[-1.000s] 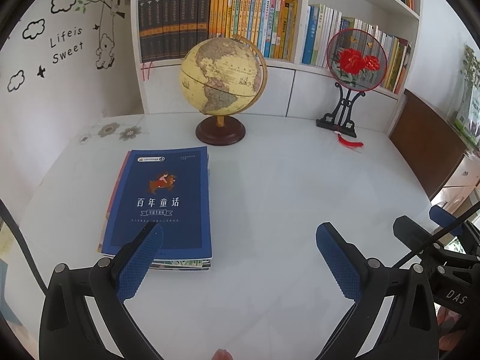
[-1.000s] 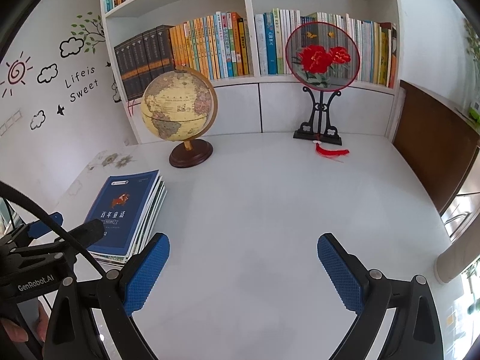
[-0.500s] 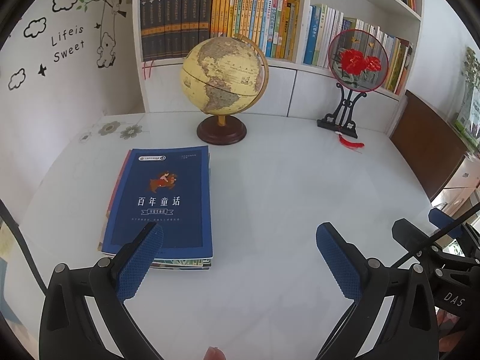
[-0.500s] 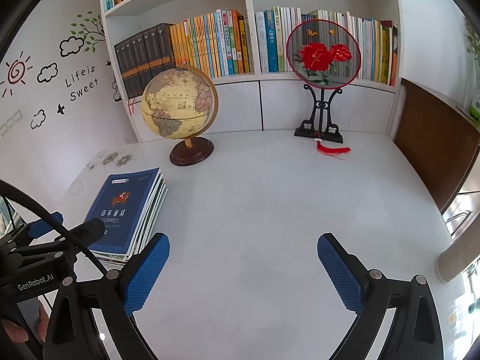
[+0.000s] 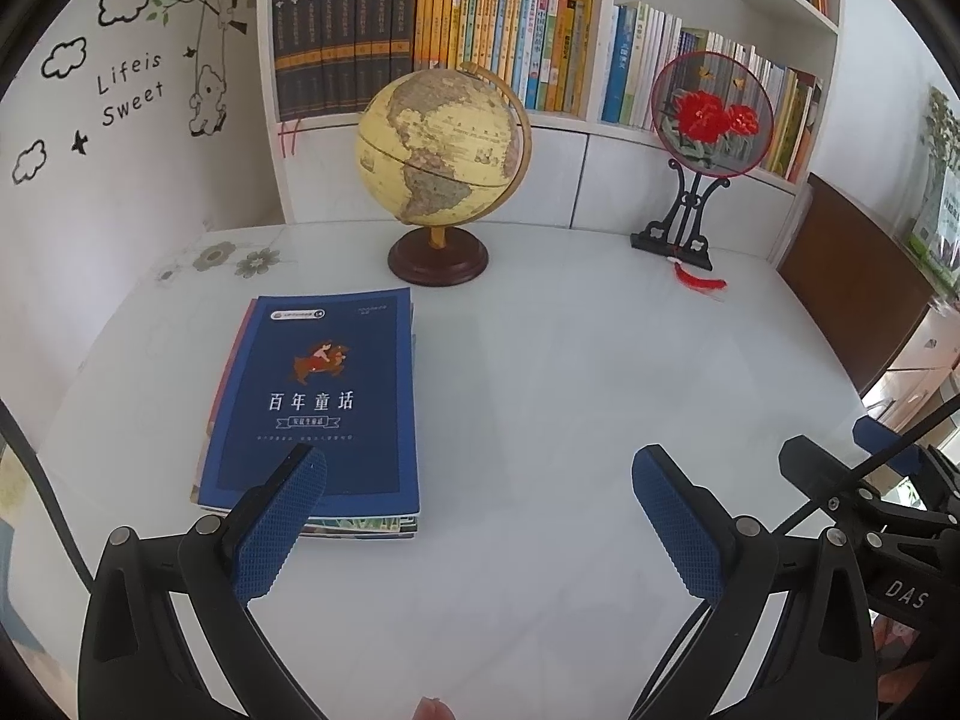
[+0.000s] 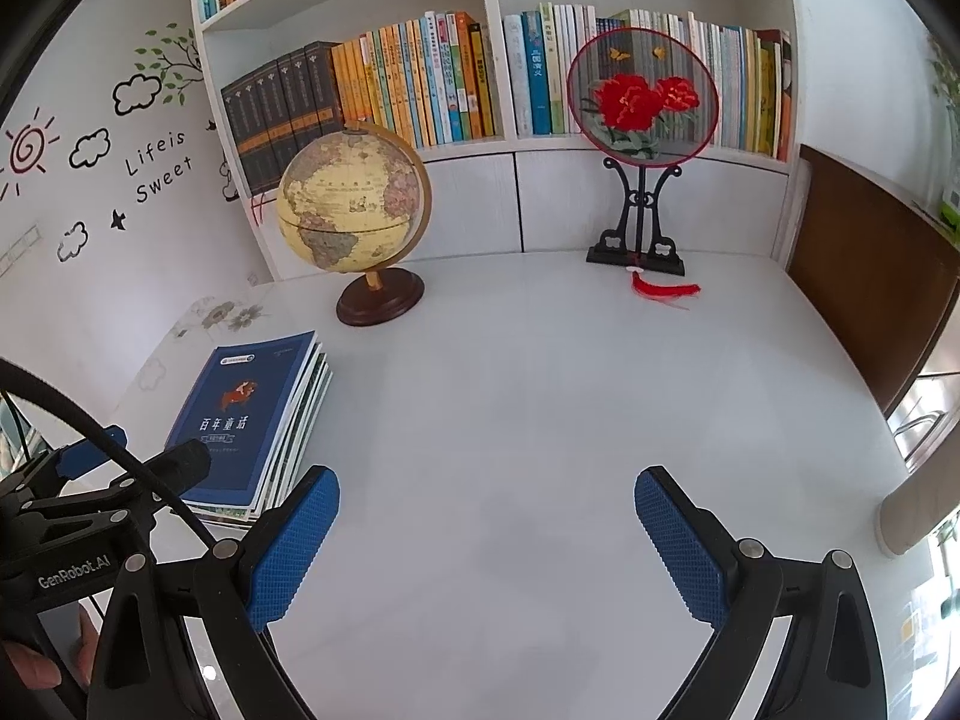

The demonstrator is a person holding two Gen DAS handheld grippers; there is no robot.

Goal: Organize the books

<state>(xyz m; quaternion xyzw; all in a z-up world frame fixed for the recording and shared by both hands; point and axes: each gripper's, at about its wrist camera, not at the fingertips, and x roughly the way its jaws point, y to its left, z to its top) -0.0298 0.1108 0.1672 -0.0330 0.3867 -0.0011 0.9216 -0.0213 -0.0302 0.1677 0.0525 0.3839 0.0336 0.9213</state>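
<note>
Nearest, the left gripper (image 5: 480, 516) and right gripper (image 6: 486, 540) hover with jaws spread wide, holding nothing. A stack of books (image 5: 318, 402) lies flat on the white table (image 5: 570, 390), its lower covers hidden; the left gripper's left finger overlaps its near edge, contact unclear. Behind stands a globe (image 5: 441, 147).

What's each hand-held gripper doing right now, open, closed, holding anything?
Left hand-held gripper: open, empty, above the table near the book stack.
Right hand-held gripper: open, empty, above the bare table.
</note>
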